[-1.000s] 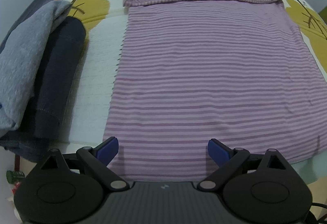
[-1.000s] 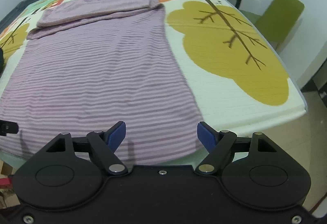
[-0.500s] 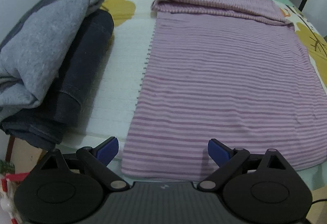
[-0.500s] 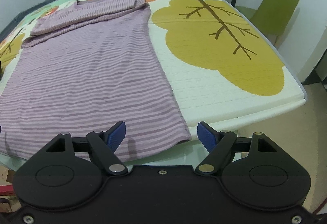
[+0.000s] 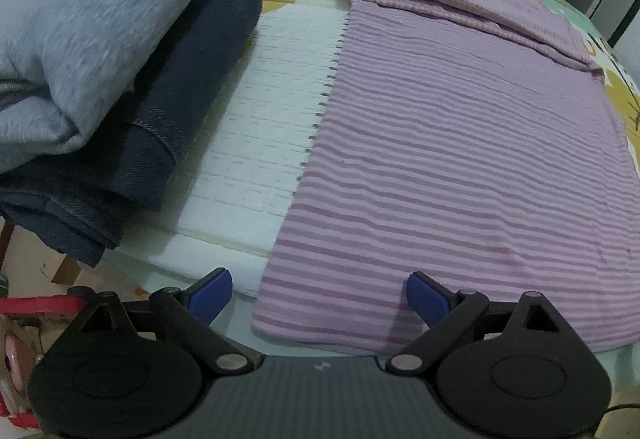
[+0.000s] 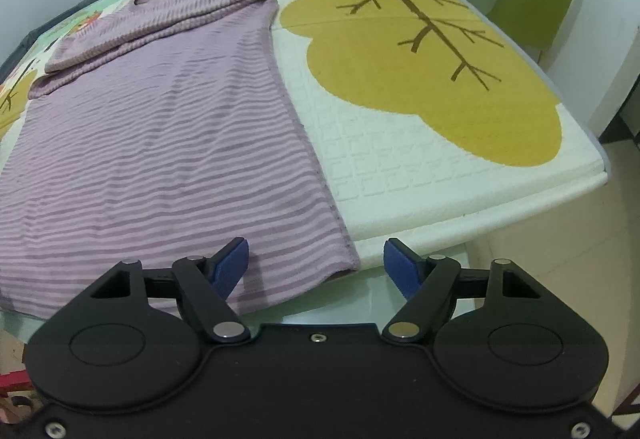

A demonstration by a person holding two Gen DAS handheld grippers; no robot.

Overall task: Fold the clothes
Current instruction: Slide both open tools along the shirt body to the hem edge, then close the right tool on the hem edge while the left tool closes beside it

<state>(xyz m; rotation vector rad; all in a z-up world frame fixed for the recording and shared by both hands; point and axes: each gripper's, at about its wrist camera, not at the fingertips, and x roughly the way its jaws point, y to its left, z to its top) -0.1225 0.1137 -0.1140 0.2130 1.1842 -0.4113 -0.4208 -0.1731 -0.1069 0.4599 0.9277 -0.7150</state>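
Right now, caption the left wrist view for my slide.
Open left gripper over the striped purple shirt's near corner, folded clothes alongside.

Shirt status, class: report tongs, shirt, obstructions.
Left tongs open, right tongs open, each at a hem corner. Shirt flat, sleeves folded. Clothes pile left, clear.

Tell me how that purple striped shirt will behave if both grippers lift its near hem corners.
The purple striped shirt looks thin and lies rippled on the mat, so it will probably sag between the corners. Its top is already folded over, and that fold may slip open. It looks light, likely an easy lift.
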